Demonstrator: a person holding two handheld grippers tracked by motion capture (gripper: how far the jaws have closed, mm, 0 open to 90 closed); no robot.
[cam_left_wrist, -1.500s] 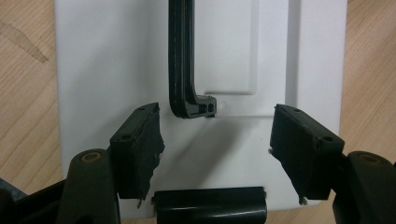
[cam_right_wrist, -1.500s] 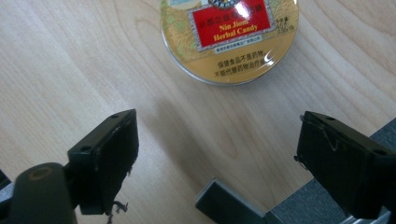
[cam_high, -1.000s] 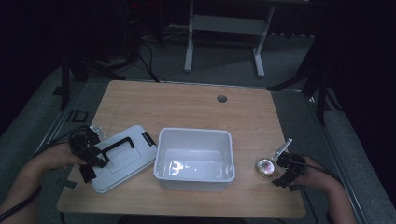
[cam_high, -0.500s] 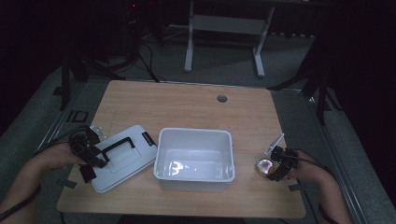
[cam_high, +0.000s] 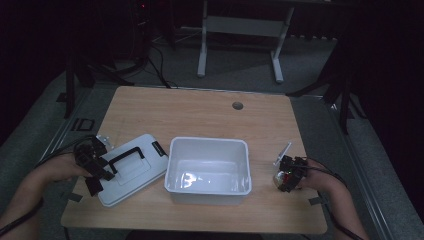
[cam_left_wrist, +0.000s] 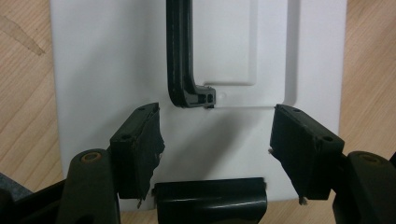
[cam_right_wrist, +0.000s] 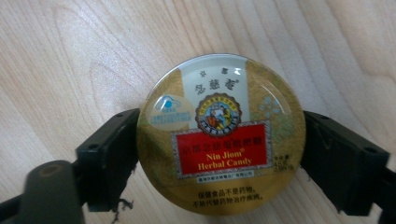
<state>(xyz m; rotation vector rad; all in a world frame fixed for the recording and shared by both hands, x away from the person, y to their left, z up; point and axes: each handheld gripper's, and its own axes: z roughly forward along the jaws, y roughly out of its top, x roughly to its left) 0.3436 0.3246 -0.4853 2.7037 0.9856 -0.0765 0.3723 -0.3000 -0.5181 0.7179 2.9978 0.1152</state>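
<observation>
High view: wooden table (cam_high: 200, 115) with a white tub (cam_high: 209, 170) near the front edge, open and upright. Just left of the tub, a white lid (cam_high: 131, 170) lying flat, black handle (cam_high: 126, 154) on top, one corner close beside the tub's left wall. Left gripper (cam_high: 92, 167) over the lid's left end, held in the left hand (cam_high: 65, 167). Right gripper (cam_high: 289, 176) to the right of the tub, apart from it, near the table's right front corner, held in the right hand (cam_high: 320, 181).

Left gripper view: jaws spread wide above the lid (cam_left_wrist: 116, 60), nothing between them; bent end of the handle (cam_left_wrist: 182, 56) just ahead of the gap.

Right gripper view: round gold candy tin (cam_right_wrist: 222, 133), red label reading "Nin Jiom Herbal Candy", sitting on the wood (cam_right_wrist: 70, 51) between the two jaws. Both jaws pressed against the tin's rim, one on each side, closed on it. Cannot tell whether lifted or resting on the table.
</observation>
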